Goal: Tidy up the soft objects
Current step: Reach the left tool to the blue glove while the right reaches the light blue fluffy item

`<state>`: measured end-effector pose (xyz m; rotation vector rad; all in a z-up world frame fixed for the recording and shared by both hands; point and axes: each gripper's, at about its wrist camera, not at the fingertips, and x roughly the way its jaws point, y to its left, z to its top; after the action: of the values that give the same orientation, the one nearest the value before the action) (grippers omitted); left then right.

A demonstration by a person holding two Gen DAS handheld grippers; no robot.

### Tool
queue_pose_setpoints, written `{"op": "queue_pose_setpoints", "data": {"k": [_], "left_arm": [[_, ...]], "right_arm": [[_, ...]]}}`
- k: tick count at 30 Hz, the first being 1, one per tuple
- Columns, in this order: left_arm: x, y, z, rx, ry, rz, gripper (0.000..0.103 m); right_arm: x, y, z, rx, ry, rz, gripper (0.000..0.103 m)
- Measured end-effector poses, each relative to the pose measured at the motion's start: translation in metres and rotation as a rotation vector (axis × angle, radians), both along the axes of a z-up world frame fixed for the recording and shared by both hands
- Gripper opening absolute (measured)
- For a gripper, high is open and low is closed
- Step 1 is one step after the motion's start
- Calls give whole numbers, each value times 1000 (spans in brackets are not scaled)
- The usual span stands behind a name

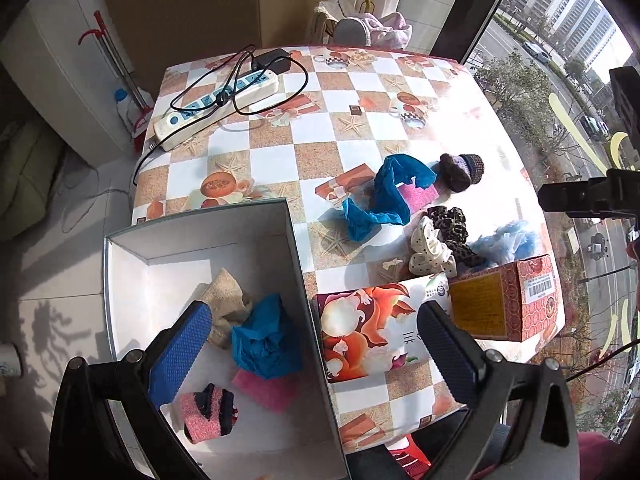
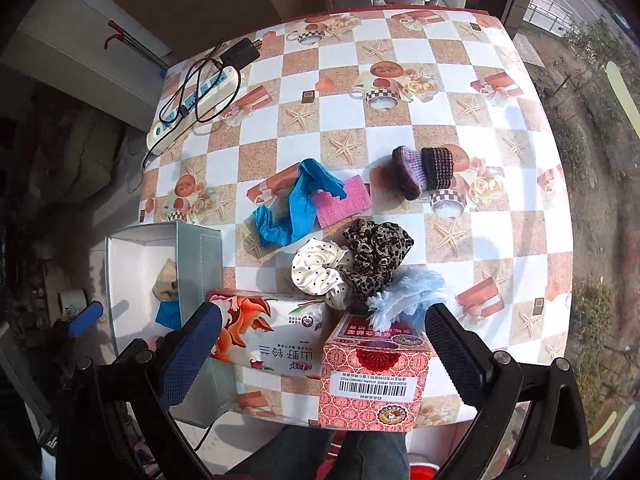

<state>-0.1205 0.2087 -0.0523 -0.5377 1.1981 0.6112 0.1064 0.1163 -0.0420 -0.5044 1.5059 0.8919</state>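
Checkered tablecloth (image 2: 460, 92), window (image 1: 560, 40) beside; left gripper (image 1: 316, 332), right gripper (image 2: 324, 336) both agape, empty.

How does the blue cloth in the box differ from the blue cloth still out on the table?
The blue cloth in the white box is crumpled into a tight ball; the blue cloth on the table lies stretched out and twisted. The boxed one sits on a pink sponge; the table one overlaps another pink sponge. Both share the same blue, thin fabric.

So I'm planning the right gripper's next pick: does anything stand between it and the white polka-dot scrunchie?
Yes. The floral tissue pack and red box lie between the open right gripper and the white scrunchie; the leopard scrunchie touches its right side.
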Motion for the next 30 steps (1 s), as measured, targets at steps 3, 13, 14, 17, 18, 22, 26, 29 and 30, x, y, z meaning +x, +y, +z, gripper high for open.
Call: {"op": "queue_pose_setpoints", "data": {"k": [3, 13, 14, 17, 18, 22, 26, 29, 30], "left_arm": [[36, -1, -12, 29, 65, -89, 103], [123, 34, -64, -104, 157, -122, 103], [128, 38, -70, -125, 162, -113, 103], [145, 47, -91, -179, 192, -91, 103], [150, 49, -99, -196, 207, -86, 103], [163, 52, -127, -232, 272, -84, 103], [171, 53, -142, -254, 304, -82, 103], [176, 54, -151, -255, 337, -73, 102], [178, 54, -154, -256, 341, -77, 101]], "right_arm": [[31, -22, -10, -18, 27, -88, 102], [76, -53, -73, -101, 182, -200, 102], [78, -53, -81, -111, 204, -203, 102], [82, -50, -107, -132, 308, -228, 102], [83, -49, -115, -138, 345, -236, 102], [86, -44, -142, -162, 473, -257, 102], [87, -44, -165, -185, 584, -295, 102], [85, -45, -175, -201, 621, -296, 101], [84, -45, -178, -207, 635, -294, 90]]}}
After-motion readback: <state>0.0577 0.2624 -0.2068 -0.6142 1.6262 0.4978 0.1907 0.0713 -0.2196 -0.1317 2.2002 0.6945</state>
